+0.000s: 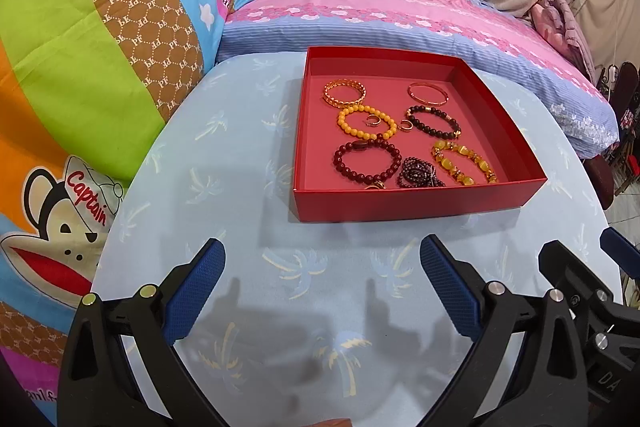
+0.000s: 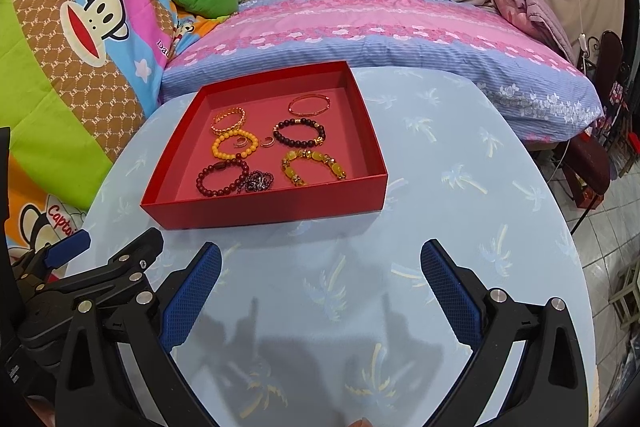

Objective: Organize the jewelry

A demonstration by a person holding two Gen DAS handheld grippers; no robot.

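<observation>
Both grippers' fingers (image 1: 200,287) (image 2: 448,291) spread wide, empty, above table (image 1: 240,187).

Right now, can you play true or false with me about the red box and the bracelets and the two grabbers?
1. All the bracelets lie inside the red box. True.
2. The left gripper is squeezing a bracelet. False: it is open and holds nothing, hovering over the blue tablecloth.
3. The orange bead bracelet has a small gold ring lying inside its loop. True.
4. The right gripper is shut. False: its jaws stand wide apart, and it holds nothing.
5. The box has a lid on it. False: it is open on top, so the jewelry shows.
</observation>
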